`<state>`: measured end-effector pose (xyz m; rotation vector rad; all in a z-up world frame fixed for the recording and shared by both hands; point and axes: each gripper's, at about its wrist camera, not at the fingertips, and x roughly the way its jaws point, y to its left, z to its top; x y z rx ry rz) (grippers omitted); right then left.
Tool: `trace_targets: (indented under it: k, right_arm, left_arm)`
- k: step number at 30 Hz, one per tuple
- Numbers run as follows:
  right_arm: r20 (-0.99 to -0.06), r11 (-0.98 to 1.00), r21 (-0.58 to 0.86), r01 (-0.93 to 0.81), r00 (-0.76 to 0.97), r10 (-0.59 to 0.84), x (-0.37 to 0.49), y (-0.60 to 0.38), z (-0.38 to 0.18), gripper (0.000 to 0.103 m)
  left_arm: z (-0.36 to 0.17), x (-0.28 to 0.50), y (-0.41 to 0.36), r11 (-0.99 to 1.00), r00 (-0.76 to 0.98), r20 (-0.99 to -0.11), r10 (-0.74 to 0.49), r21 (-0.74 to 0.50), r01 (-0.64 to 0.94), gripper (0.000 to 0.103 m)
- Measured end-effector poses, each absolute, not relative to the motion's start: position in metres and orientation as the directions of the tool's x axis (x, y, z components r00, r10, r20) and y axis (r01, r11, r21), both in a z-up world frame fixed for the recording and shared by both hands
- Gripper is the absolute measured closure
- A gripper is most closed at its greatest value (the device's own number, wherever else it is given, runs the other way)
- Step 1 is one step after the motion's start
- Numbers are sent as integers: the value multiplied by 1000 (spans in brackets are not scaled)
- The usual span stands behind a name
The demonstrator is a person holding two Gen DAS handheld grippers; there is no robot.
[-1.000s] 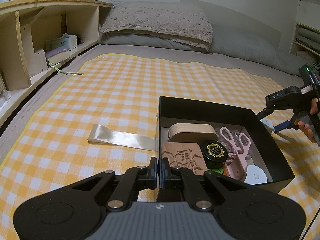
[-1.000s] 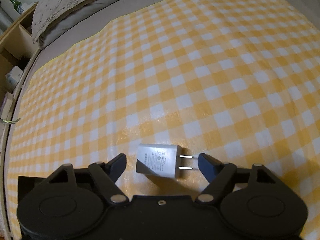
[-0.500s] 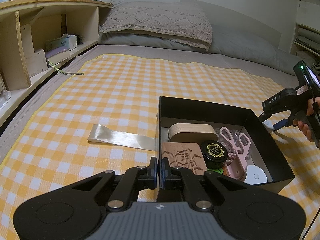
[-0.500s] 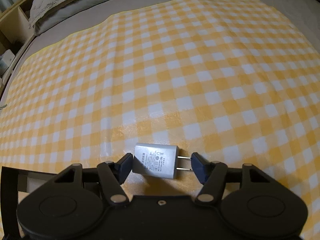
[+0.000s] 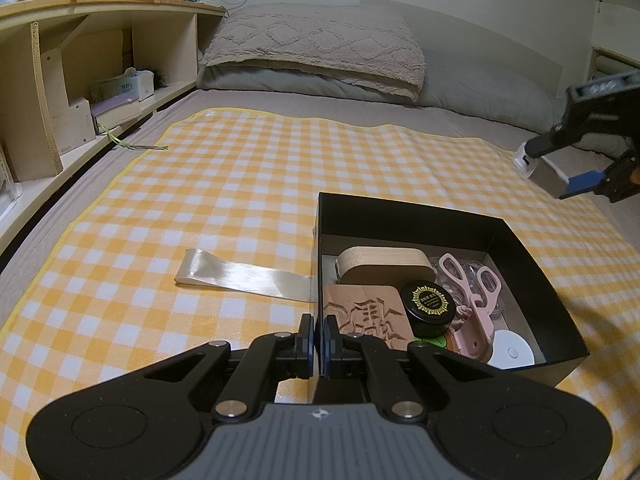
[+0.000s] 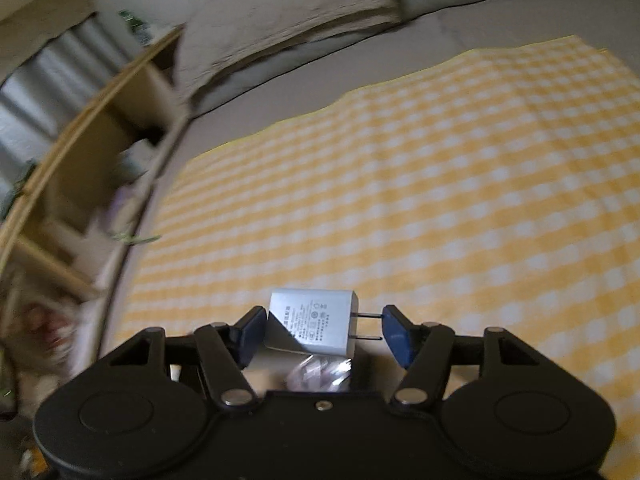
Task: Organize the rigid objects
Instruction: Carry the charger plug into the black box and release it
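Right gripper (image 6: 324,330) clamped on a white charger (image 6: 314,320), one pad on its body, the other against the prong tips. Held in the air above the far right of the black box (image 5: 532,264), clear of the yellow checked cloth (image 5: 260,184). Left gripper (image 5: 319,338) pressed together on the near wall of the box, apparently steadying it.

Risks: a pinch through two thin prongs, so likely to twist or slip out before reaching the box. Box already crowded with pink scissors (image 5: 476,296), a black tin (image 5: 430,306) and a carved wooden block (image 5: 366,316); charger could land on top and bounce out.
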<state>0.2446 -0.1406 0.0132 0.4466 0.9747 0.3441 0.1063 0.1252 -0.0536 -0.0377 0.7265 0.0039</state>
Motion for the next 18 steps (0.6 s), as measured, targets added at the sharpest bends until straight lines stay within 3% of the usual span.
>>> trace_targets:
  k: [7, 18]
  right_arm:
    - [-731, 806, 572, -152, 352, 585, 207, -97, 4, 38]
    - [-811, 831, 540, -133, 183, 556, 199, -55, -46, 38]
  left_arm:
    - [-54, 107, 126, 999, 748, -664, -9, -32, -16, 98]
    - [-54, 108, 127, 999, 747, -664, -12, -38, -17, 98]
